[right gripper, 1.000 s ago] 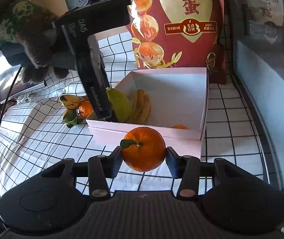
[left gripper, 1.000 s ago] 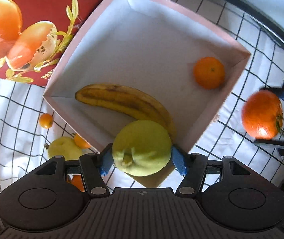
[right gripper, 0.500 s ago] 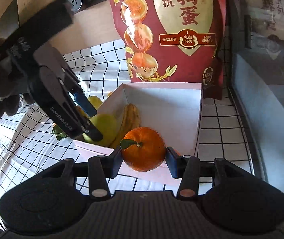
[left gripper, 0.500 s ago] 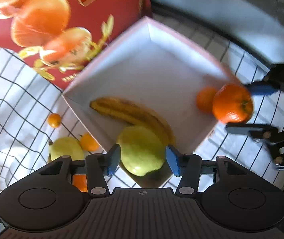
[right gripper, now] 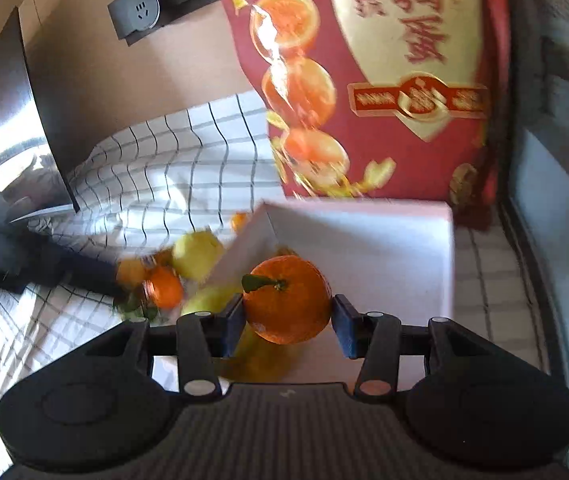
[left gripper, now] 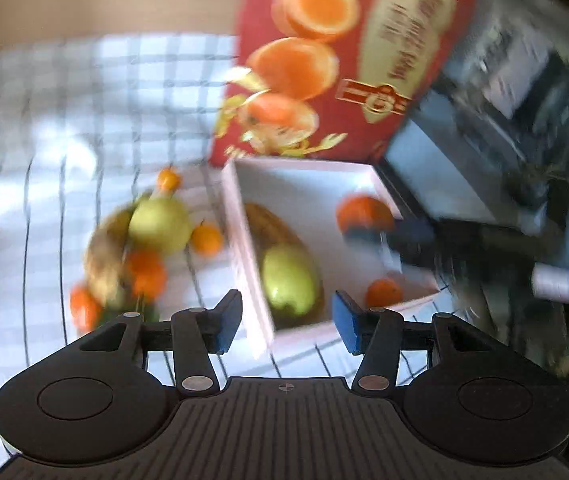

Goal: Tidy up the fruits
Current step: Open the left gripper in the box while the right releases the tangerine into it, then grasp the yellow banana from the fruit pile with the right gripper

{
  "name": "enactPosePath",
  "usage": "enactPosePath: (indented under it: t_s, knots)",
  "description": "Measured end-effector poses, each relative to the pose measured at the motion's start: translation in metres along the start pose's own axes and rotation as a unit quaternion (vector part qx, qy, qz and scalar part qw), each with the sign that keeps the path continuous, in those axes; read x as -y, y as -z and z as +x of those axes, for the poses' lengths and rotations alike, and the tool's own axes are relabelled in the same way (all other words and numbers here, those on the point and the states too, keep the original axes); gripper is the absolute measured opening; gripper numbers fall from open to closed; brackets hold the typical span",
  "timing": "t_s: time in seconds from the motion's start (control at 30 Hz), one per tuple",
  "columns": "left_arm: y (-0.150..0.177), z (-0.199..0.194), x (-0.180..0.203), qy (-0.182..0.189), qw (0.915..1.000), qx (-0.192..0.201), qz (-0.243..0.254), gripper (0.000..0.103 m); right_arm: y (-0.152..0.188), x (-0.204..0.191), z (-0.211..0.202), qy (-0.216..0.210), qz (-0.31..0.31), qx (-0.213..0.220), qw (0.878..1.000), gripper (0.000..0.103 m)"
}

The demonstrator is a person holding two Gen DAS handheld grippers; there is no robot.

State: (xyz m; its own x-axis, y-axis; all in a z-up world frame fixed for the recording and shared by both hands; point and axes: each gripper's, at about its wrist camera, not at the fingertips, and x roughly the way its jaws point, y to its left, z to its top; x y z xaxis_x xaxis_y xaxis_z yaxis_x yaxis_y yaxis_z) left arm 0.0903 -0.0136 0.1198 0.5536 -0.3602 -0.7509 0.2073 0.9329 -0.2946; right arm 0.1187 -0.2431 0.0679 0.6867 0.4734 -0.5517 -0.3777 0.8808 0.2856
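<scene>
1. Fruit shows in two groups in the left wrist view. Inside the white box (left gripper: 364,176) lie a green pear (left gripper: 290,280), a banana (left gripper: 272,224) behind it and a small orange (left gripper: 384,292) near the front right corner.
2. Same view: left of the box, on the checked cloth (left gripper: 64,160) over the desk, sits a blurred heap with another pear (left gripper: 158,224) and several small oranges (left gripper: 146,272).
3. Same view: the left tool (left gripper: 286,326) has just been narrowing its jaws, yet they stand apart with nothing between the blue pads; the pear in the box lies beyond them, untouched.
4. Same view: over the far right side of the box, the right tool (left gripper: 368,236) appears blurred, with a large orange (left gripper: 364,212) at its tips. A red bag (left gripper: 344,60) printed with fruit stands behind the box.
5. In the right wrist view, the right tool (right gripper: 286,326) is closed on the large orange (right gripper: 288,300), both pads pressing its sides, stem and leaf on top. The fruit hangs above the near part of the box (right gripper: 404,248).
6. Same view: the heap of pear (right gripper: 198,254) and small oranges (right gripper: 164,286) lies left of the box on the cloth (right gripper: 156,176); a dark blurred shape, seemingly the left tool (right gripper: 96,276), reaches toward it. Whether it touches the fruit cannot be told. The red bag (right gripper: 384,80) stands behind, and a wall socket (right gripper: 140,10) sits above.
</scene>
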Motion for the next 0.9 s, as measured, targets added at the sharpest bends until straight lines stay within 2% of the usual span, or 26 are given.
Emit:
enactPosePath:
  t_s: [0.1, 0.2, 0.3, 0.43, 0.53, 0.6, 0.7, 0.8, 0.9]
  knots:
    - [0.031, -0.007, -0.020, -0.004, 0.9990, 0.011, -0.043, 0.054, -0.026, -0.003, 0.025, -0.022, 0.024, -0.002, 0.999, 0.047]
    - [0.056, -0.017, -0.036, -0.011, 0.9980, 0.017, -0.060, 0.054, -0.042, -0.004, 0.047, -0.031, 0.061, -0.028, 0.997, 0.048]
    - [0.077, -0.026, -0.055, -0.012, 0.9966, 0.034, -0.073, 0.054, -0.044, -0.013, 0.044, -0.020, 0.069, -0.022, 0.997, 0.048]
    - [0.087, -0.031, -0.081, -0.023, 0.9922, 0.068, -0.102, 0.054, -0.043, -0.031, 0.028, 0.013, 0.056, -0.017, 0.998, 0.051]
    - [0.094, -0.033, -0.099, -0.027, 0.9885, 0.113, -0.097, 0.054, -0.032, -0.055, 0.021, 0.050, 0.022, -0.009, 0.998, 0.053]
    - [0.096, -0.033, -0.109, -0.040, 0.9856, 0.118, -0.114, 0.054, -0.022, -0.073, 0.020, 0.069, 0.004, -0.012, 0.998, 0.056]
    - [0.099, -0.041, -0.121, -0.032, 0.9834, 0.117, -0.135, 0.054, -0.016, -0.108, 0.030, 0.048, -0.026, -0.042, 0.998, 0.057]
    - [0.101, -0.043, -0.131, -0.036, 0.9854, 0.108, -0.126, 0.054, -0.033, -0.147, 0.054, 0.058, -0.073, -0.061, 0.994, 0.058]
    - [0.109, -0.048, -0.142, -0.040, 0.9817, 0.115, -0.147, 0.054, -0.057, -0.172, 0.104, 0.038, -0.077, -0.131, 0.988, 0.058]
